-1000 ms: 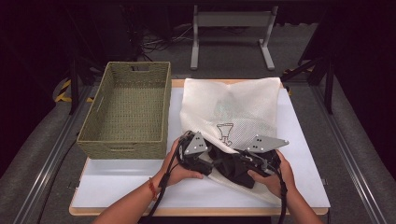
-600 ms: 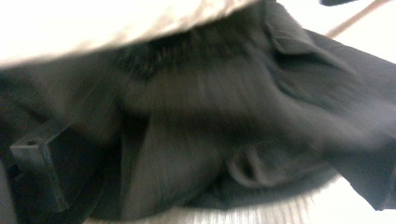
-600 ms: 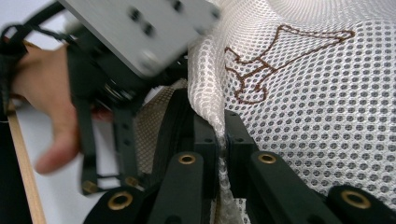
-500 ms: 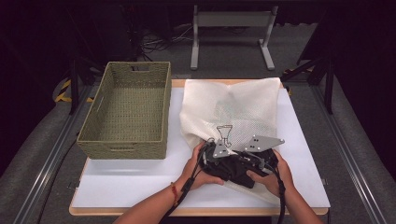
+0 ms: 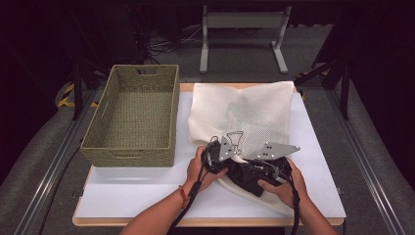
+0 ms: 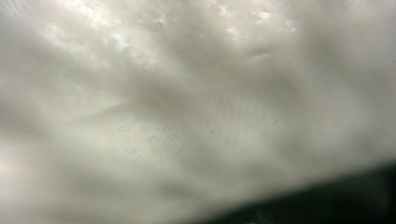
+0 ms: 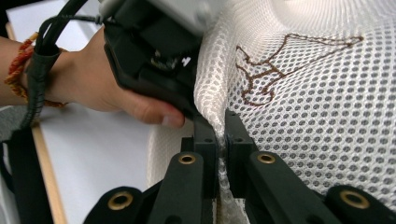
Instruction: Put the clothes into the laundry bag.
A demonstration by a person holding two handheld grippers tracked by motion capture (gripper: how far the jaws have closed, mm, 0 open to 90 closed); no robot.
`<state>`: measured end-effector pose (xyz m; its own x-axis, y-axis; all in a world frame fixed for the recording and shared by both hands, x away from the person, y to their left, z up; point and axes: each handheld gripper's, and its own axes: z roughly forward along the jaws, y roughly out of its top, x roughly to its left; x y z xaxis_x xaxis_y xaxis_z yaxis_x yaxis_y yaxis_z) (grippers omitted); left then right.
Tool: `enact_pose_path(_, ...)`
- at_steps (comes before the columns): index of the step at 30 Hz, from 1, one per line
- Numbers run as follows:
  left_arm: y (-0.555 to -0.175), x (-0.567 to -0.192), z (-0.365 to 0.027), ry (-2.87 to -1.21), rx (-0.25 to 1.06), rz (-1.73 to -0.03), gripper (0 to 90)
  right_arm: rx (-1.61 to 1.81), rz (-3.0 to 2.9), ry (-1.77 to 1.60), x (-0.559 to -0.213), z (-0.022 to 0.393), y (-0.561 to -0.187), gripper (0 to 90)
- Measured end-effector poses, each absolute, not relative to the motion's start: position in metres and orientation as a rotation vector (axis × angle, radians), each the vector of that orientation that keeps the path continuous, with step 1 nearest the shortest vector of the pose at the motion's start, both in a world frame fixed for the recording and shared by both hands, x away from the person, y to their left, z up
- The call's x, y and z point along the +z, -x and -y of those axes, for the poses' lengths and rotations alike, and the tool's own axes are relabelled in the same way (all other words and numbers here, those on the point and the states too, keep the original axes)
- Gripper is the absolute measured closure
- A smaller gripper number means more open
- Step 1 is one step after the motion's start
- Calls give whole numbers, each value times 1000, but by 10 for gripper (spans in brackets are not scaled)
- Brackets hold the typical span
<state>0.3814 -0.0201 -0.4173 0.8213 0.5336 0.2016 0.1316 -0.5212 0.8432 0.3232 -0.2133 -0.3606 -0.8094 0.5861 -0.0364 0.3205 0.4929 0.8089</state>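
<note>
— White mesh laundry bag lies flat on the white table, just right of a woven basket, its near edge bunched up between a person's two hand-held grippers.

— And the right gripper?

— Its black jaws are pressed together on a fold of the mesh, seen close in the right gripper view beside a brown stitched emblem. In the high view it sits at the bag's near right corner.

— What of the left gripper?

— It rests just beside the right one, against the same near edge, the left hand wrapped around it. Its jaws have just been closing. The left gripper view shows blurred pale fabric right up against the lens, so whether the pads pinch the cloth cannot be told.
</note>
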Motion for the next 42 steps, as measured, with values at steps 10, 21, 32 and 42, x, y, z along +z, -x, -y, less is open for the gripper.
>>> enact_pose_path(10,-373,-383,3,-1957,611,-510,762,1347,-2378,-671,-333,205,-304,870)
enact_pose_path(21,-407,-410,14,-1970,641,-634,713,1224,-2378,-751,-350,217,-318,871)
enact_pose_path(32,-365,-401,-16,-2050,368,-369,177,1213,-2365,-762,-349,223,-319,872)
enact_pose_path(42,-327,-418,-4,-2180,233,-282,36,1172,-2388,-747,-353,217,-319,872)
